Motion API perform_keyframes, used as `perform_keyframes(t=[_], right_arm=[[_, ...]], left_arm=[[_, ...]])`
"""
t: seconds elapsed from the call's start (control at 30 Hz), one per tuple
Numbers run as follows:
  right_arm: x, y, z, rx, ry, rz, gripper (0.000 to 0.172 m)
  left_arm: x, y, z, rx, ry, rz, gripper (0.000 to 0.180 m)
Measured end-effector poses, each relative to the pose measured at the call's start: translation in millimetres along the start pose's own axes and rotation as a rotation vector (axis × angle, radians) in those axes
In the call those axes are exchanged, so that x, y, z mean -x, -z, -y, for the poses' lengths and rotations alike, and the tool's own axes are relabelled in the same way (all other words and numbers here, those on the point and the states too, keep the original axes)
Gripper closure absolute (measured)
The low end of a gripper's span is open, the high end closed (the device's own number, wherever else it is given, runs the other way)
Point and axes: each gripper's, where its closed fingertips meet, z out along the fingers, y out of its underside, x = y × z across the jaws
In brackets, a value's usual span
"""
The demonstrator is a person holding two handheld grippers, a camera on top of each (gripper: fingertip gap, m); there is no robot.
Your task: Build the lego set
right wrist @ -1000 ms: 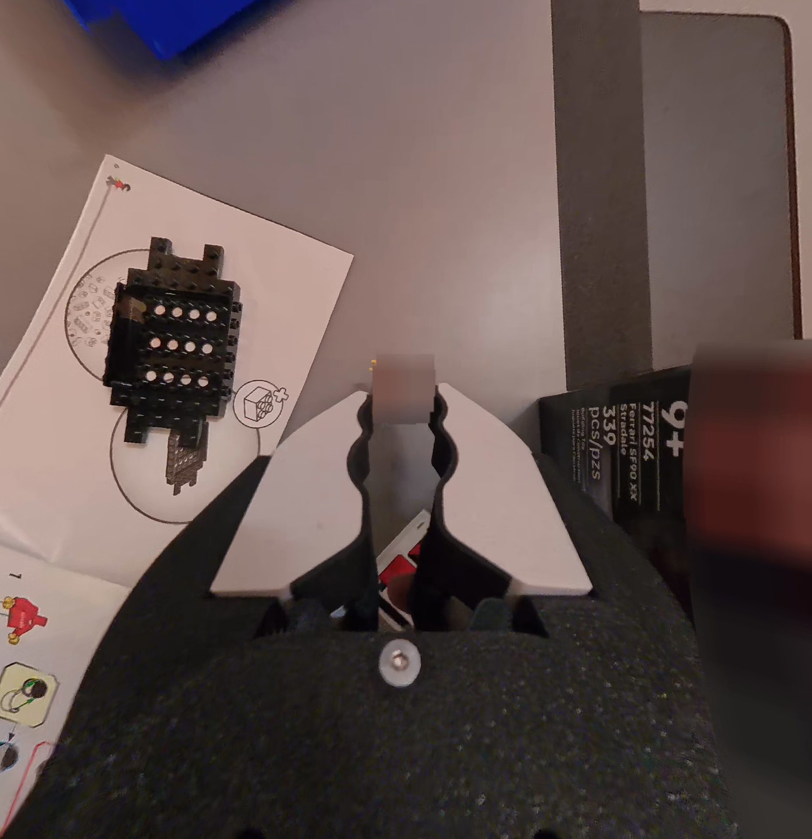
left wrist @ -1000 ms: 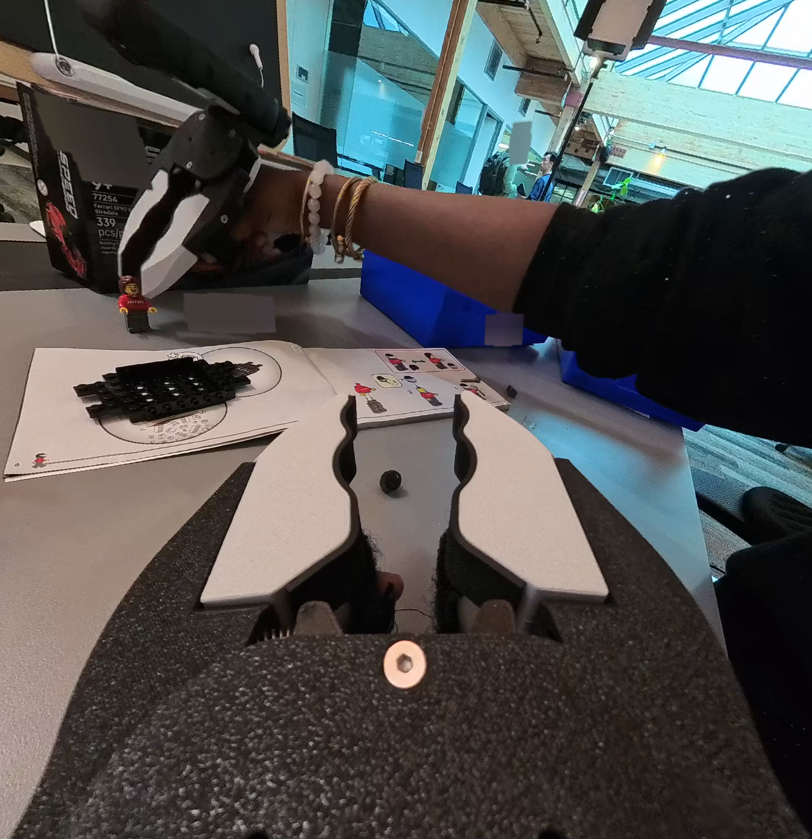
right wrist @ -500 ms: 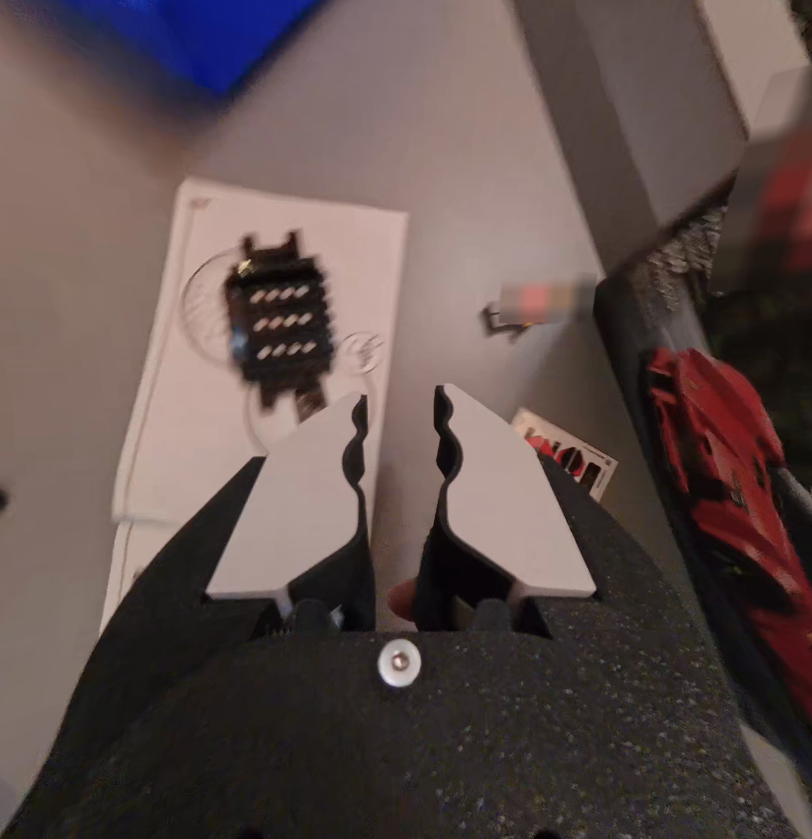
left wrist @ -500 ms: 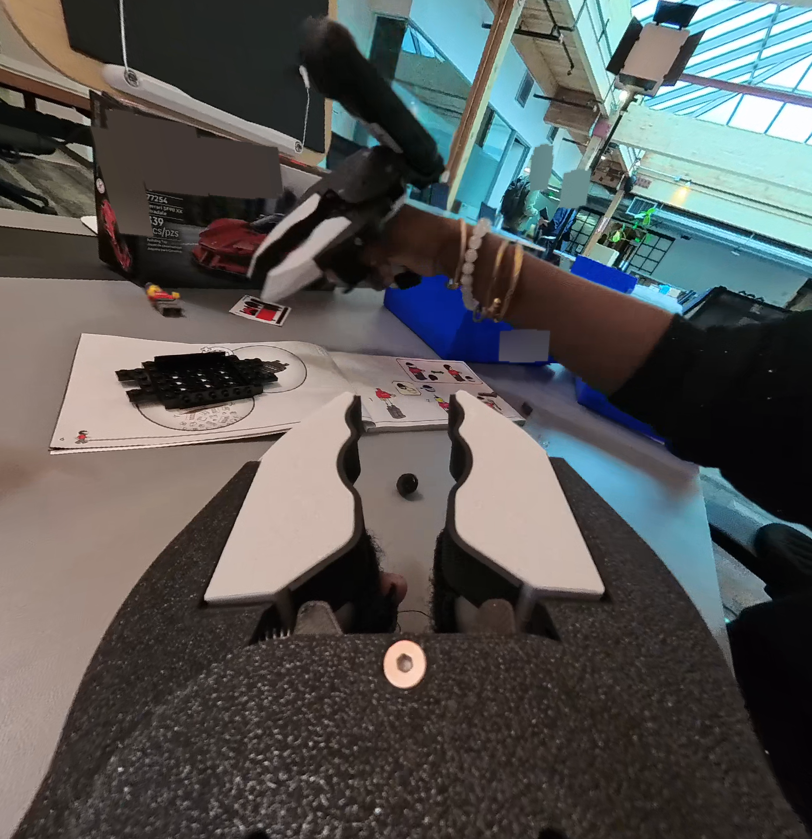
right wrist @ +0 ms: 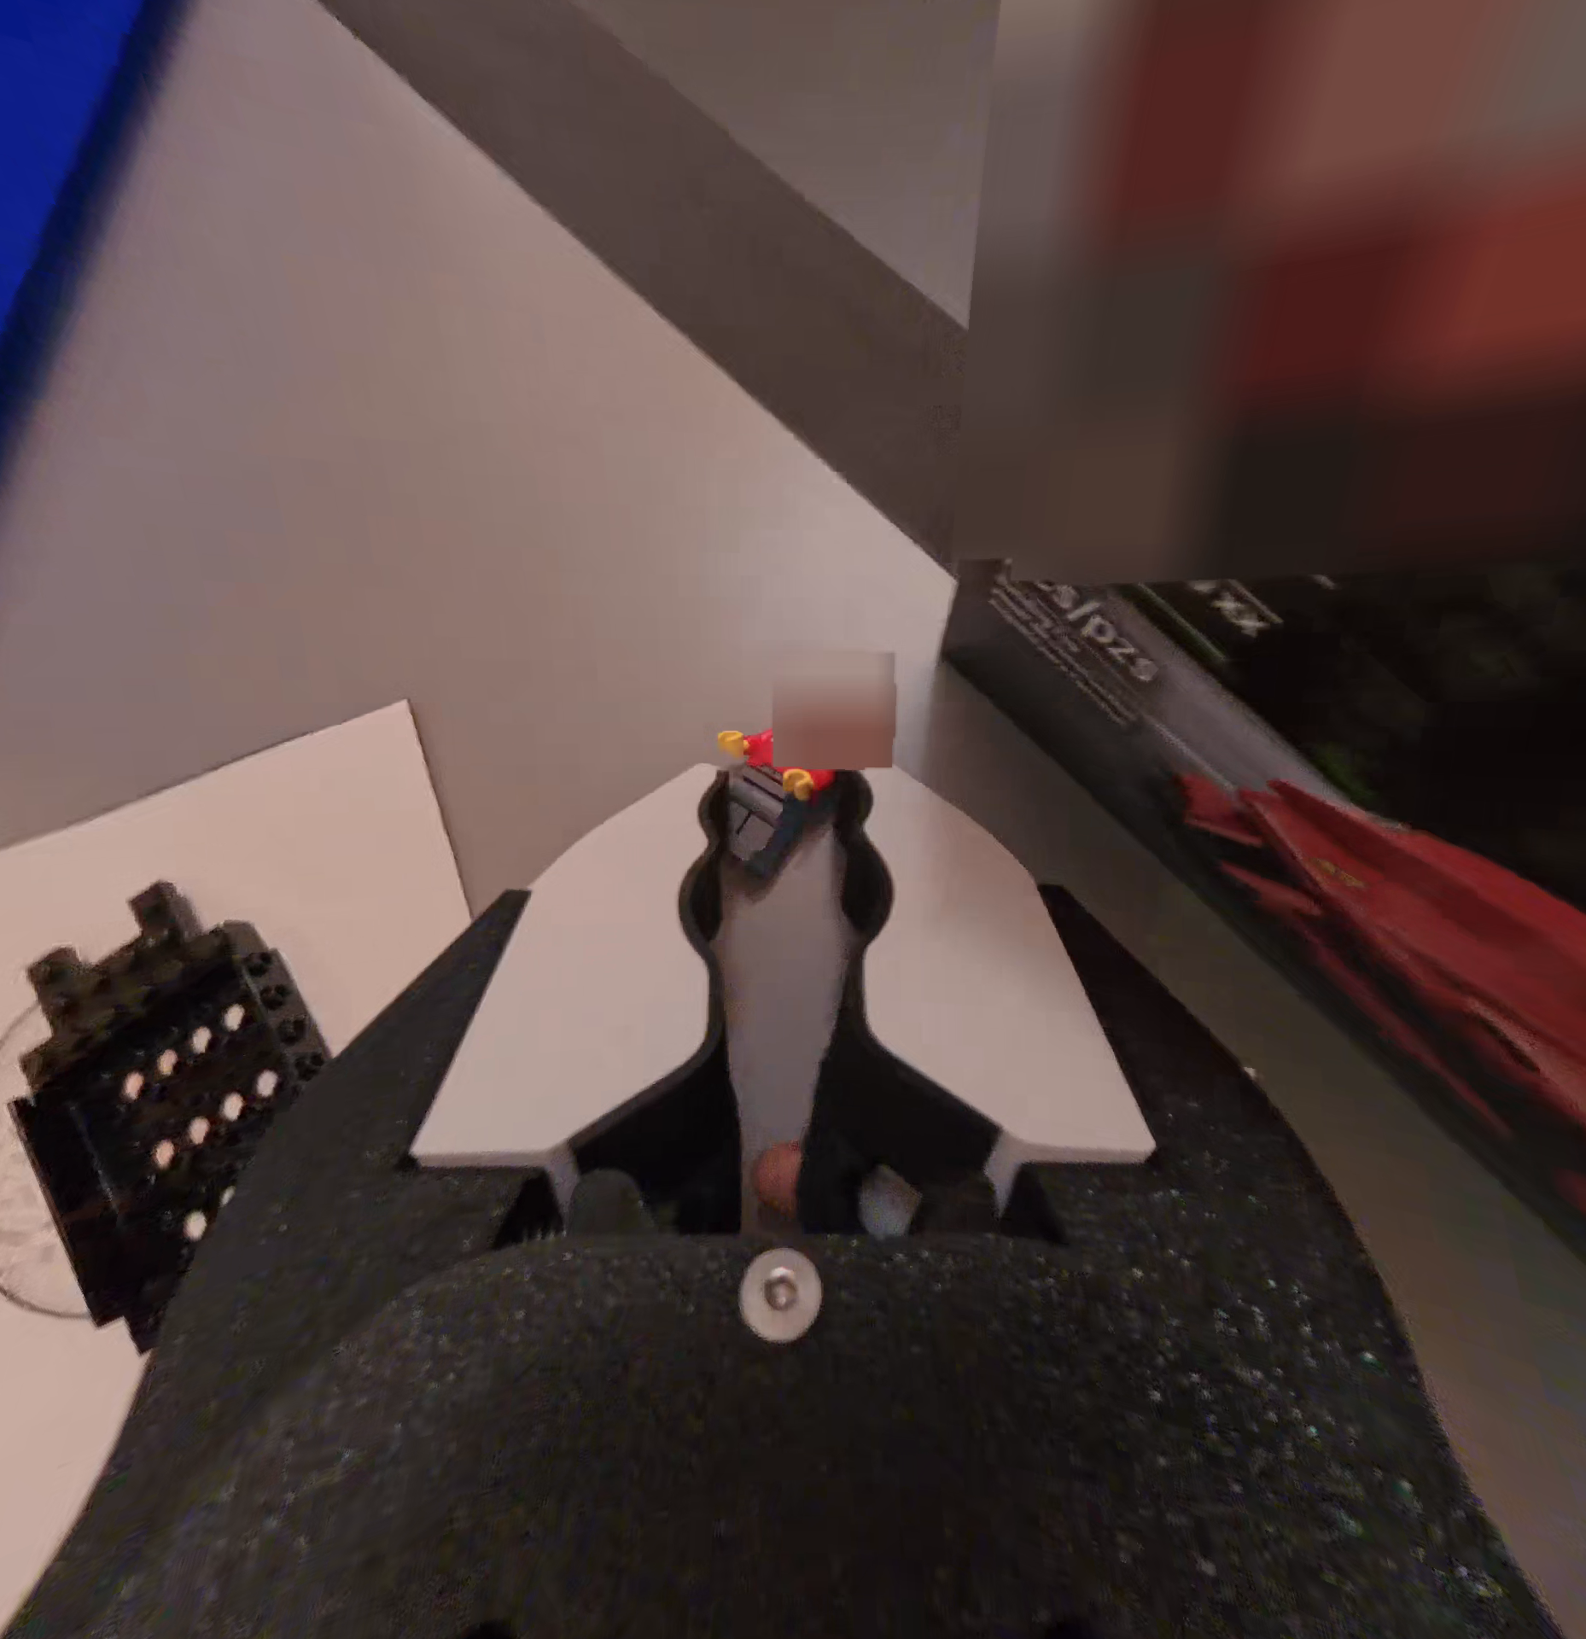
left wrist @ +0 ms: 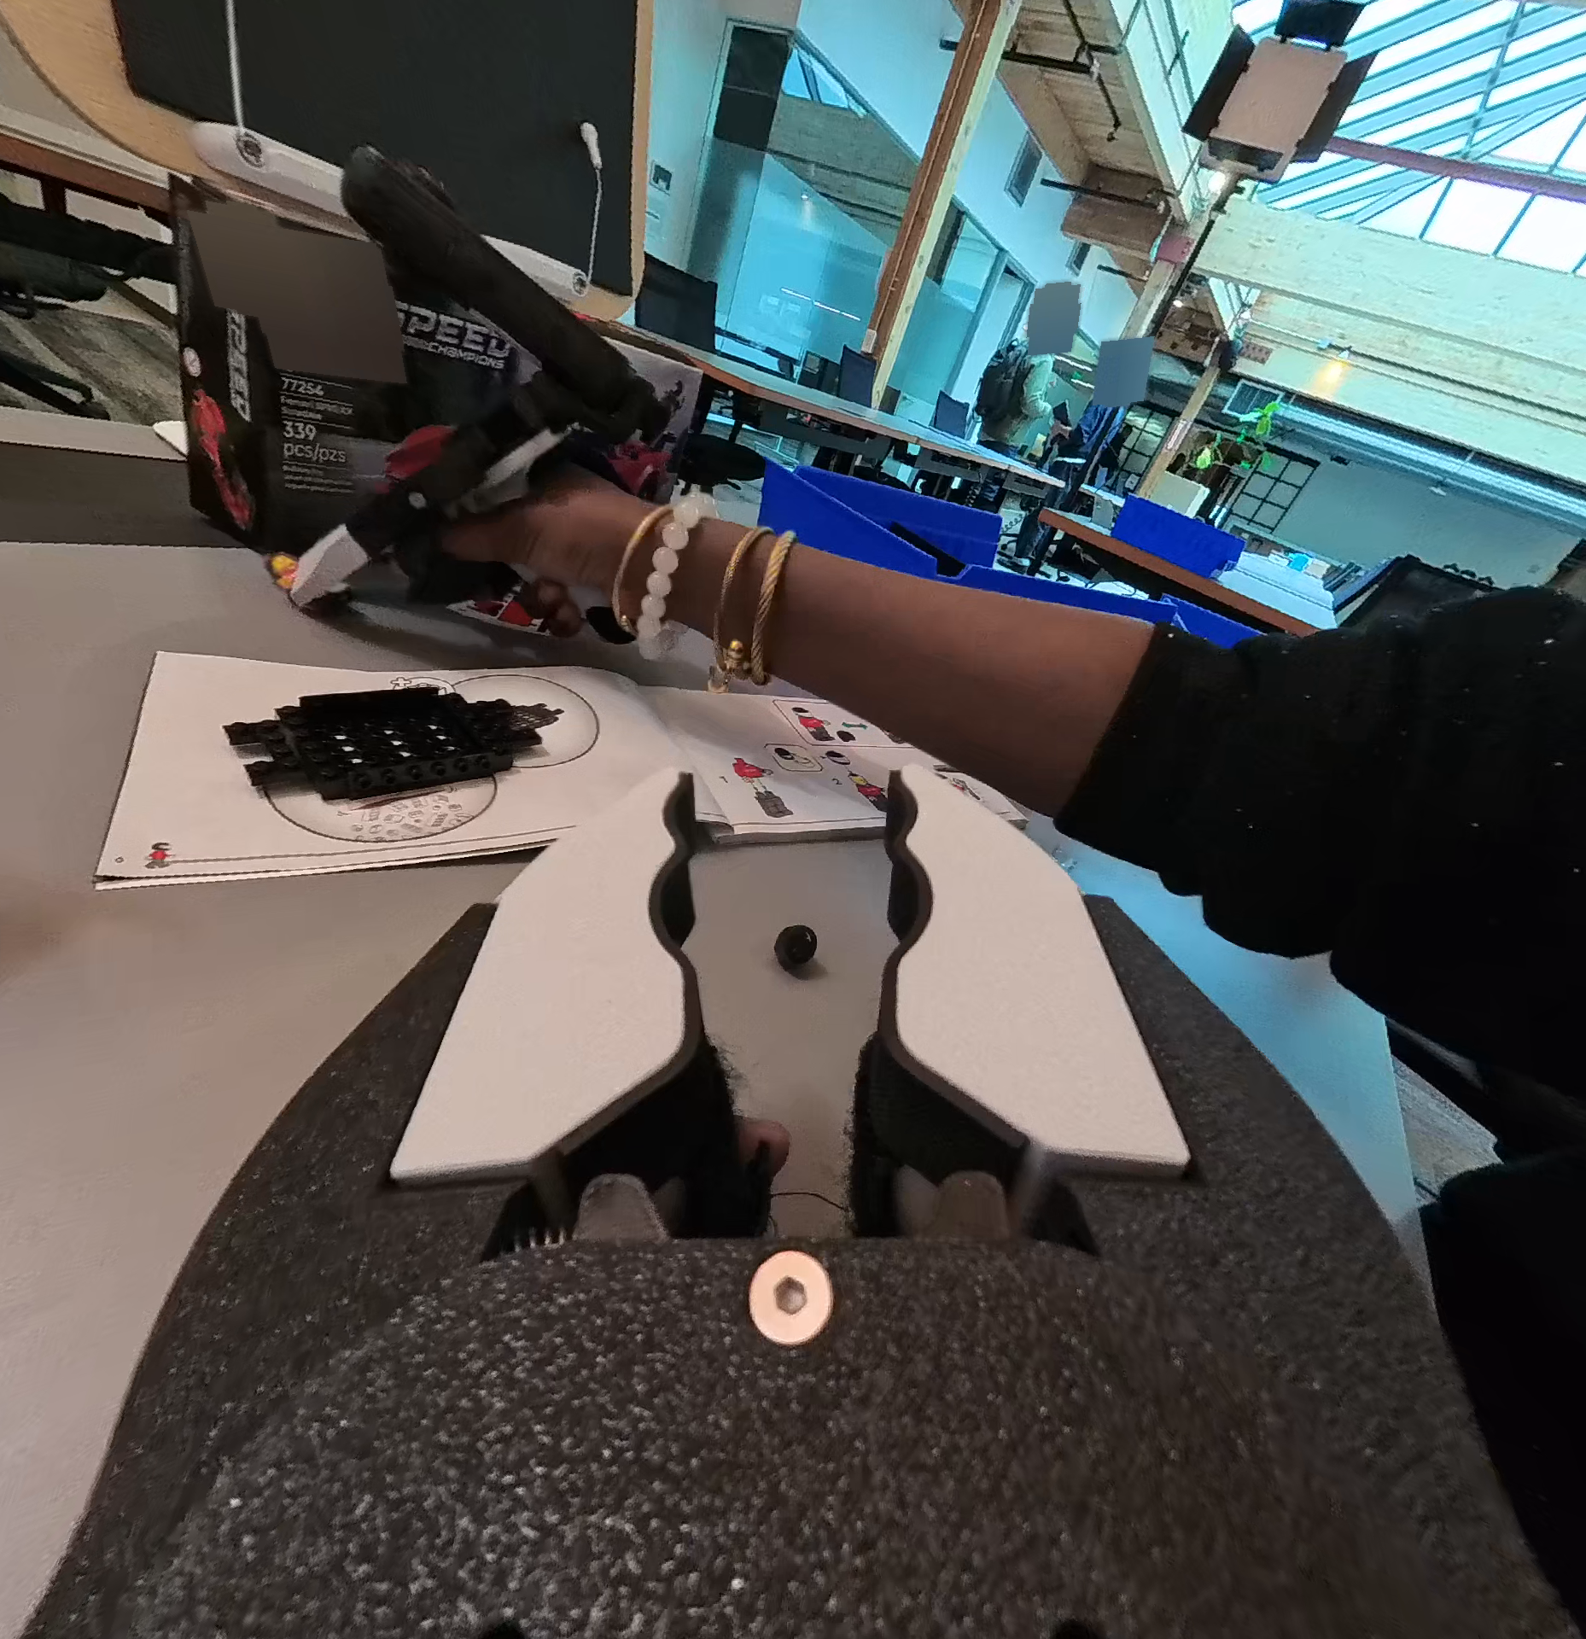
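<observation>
My left gripper (left wrist: 785, 789) is open and low over the grey table (left wrist: 44, 1064). A small black round piece (left wrist: 796, 947) lies loose on the table between its fingers, touching neither. My right gripper (right wrist: 789, 798) is tipped down at the table by the black box (right wrist: 1304, 798). A toy minifigure (right wrist: 763, 825) with a red top lies there, its legs between the fingertips with room at the sides, so the gripper is open. In the left wrist view the right gripper (left wrist: 328, 568) covers most of the figure (left wrist: 281, 568).
A black brick assembly (left wrist: 381, 745) rests on an open instruction booklet (left wrist: 195, 798); it also shows in the right wrist view (right wrist: 160, 1073). The black box (left wrist: 275, 417) stands behind. A sticker sheet (left wrist: 506, 612) lies under the person's hand. Blue bins (left wrist: 860, 523) are at the right. About 30 cm separates my left fingertips from my right.
The minifigure stood upright a second ago, then lay toppled on the table as my right gripper lifted away. The right gripper has now come back down around its legs. My left gripper barely moved.
</observation>
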Motion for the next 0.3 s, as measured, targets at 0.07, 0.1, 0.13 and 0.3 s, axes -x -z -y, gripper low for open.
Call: perform_keyframes(t=[0.07,0.1,0.13,0.3], right_arm=[[11,6,0,-0.015,0.011,0.037,0.142],[24,16,6,-0.072,-0.009,0.090,0.145],[42,31,15,-0.151,-0.041,0.163,0.149],[164,135,26,-0.481,-0.194,0.560,0.150]], left_arm=[[5,1,1,-0.010,0.013,0.029,0.137],[9,3,3,-0.022,0.019,0.056,0.136],[15,5,6,-0.041,0.025,0.090,0.136],[31,20,23,-0.172,0.079,0.175,0.136]])
